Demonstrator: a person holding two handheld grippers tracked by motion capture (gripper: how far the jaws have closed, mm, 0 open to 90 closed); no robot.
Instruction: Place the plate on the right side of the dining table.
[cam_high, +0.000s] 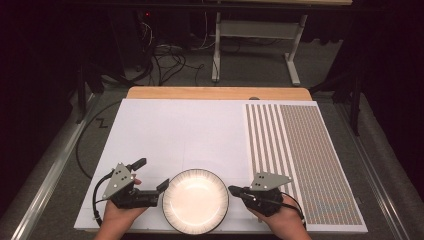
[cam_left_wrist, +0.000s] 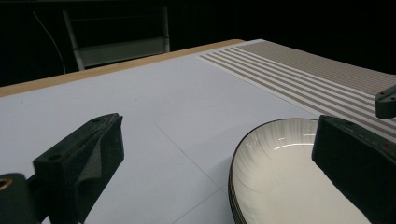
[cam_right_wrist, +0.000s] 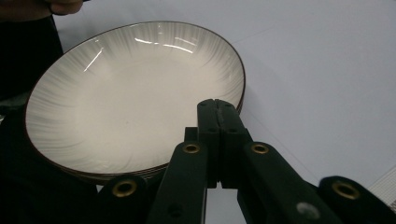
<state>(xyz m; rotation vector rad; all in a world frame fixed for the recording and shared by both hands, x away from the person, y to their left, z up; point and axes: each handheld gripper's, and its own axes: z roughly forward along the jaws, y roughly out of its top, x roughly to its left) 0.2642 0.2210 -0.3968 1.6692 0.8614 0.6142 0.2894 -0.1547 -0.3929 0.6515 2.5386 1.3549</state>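
A white plate (cam_high: 195, 201) with a dark rim sat at the near edge of the white table (cam_high: 175, 130), between the two grippers. The left gripper (cam_high: 150, 176) was just left of the plate, with its jaws spread wide apart and nothing between them; one jaw tip was right by the plate's left rim. The right gripper (cam_high: 233, 189) was just right of the plate, its jaws pressed together, its tip at the plate's right rim. A striped mat (cam_high: 305, 150) lay on the right side of the table.
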